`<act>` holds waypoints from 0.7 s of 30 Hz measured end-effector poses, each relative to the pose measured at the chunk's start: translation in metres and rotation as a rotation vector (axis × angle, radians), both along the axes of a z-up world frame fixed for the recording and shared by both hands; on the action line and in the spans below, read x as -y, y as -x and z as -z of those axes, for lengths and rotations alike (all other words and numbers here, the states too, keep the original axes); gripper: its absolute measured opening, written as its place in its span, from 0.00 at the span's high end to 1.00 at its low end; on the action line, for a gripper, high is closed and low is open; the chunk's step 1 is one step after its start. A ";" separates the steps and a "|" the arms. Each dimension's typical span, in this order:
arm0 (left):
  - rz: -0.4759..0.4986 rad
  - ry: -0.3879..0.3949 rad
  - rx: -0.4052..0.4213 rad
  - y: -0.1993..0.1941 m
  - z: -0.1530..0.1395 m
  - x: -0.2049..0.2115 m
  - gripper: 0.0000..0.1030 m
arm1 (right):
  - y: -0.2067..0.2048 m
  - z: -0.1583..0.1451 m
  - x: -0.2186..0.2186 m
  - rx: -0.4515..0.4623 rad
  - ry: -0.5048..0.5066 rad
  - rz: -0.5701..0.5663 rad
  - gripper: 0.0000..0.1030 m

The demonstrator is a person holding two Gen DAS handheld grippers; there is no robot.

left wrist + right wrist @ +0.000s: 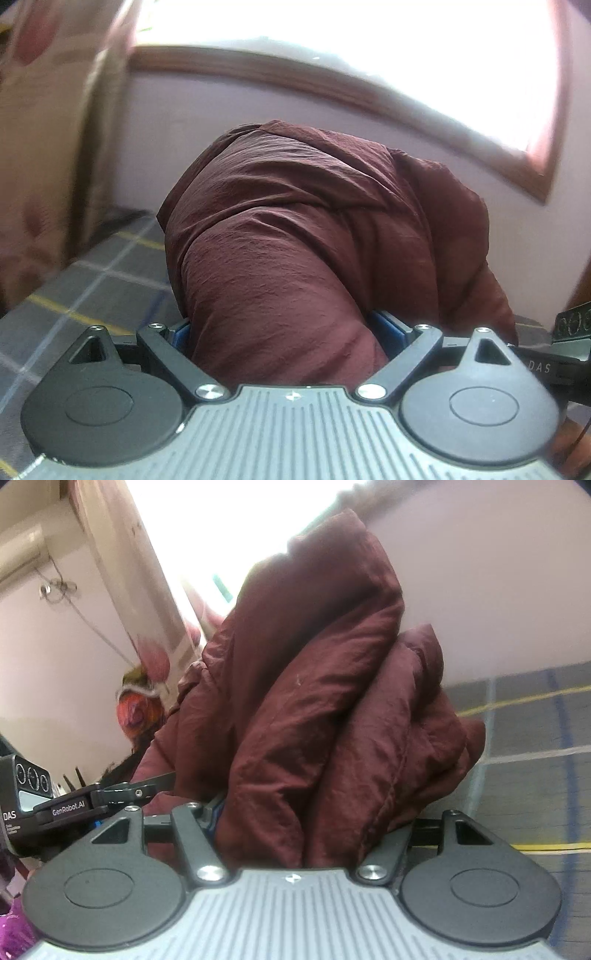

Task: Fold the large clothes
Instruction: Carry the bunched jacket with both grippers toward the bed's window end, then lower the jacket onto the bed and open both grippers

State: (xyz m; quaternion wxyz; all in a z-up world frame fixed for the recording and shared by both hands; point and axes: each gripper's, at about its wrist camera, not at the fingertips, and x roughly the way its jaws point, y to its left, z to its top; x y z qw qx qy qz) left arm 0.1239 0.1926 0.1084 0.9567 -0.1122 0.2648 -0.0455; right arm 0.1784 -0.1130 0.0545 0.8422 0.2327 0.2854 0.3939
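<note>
A: Left gripper (284,332)?

B: Jaws spread wide around a thick bundle of the maroon jacket (295,229). Blue pads (388,326) press the fabric on both sides, so it's clamping the cloth.

A: Right gripper (295,812)?

B: Same deal. Jaws stand apart with the jacket (317,701) stuffed between them in several puffy folds, pinching it. Fingertips are buried in the cloth, can't see them.

A: Where's the jacket?

B: Bunched up and lifted, rising in front of both cameras. Plaid bedsheet (92,288) lies below and left of the jacket in the left wrist view, and to the jacket's right in the right wrist view. Can't tell whether any part touches the sheet.

A: Background?

B: Behind the jacket, a pale wall (177,129) and a bright window with a wooden frame (258,74). Floral curtain (48,110) left of the jacket. In the right wrist view, the other gripper's body, marked GenRobot.AI, sits low left of the jacket, with an orange patterned cloth (136,712) behind it.
</note>
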 end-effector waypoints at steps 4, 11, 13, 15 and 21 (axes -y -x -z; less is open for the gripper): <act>-0.053 0.025 -0.072 -0.002 0.036 -0.037 0.12 | -0.010 0.030 -0.029 -0.060 0.056 -0.027 0.35; -0.045 -0.026 -0.030 0.008 0.050 -0.040 0.00 | -0.014 0.054 -0.016 -0.128 0.052 0.008 0.19; -0.054 -0.023 -0.035 0.009 0.046 -0.038 0.00 | -0.012 0.052 -0.010 -0.142 0.049 0.025 0.11; -0.061 -0.032 -0.024 0.014 0.042 -0.038 0.00 | -0.015 0.047 -0.016 -0.155 0.034 0.050 0.10; -0.088 -0.181 0.049 0.041 0.028 -0.024 0.00 | 0.008 0.024 -0.028 -0.086 0.117 0.100 0.10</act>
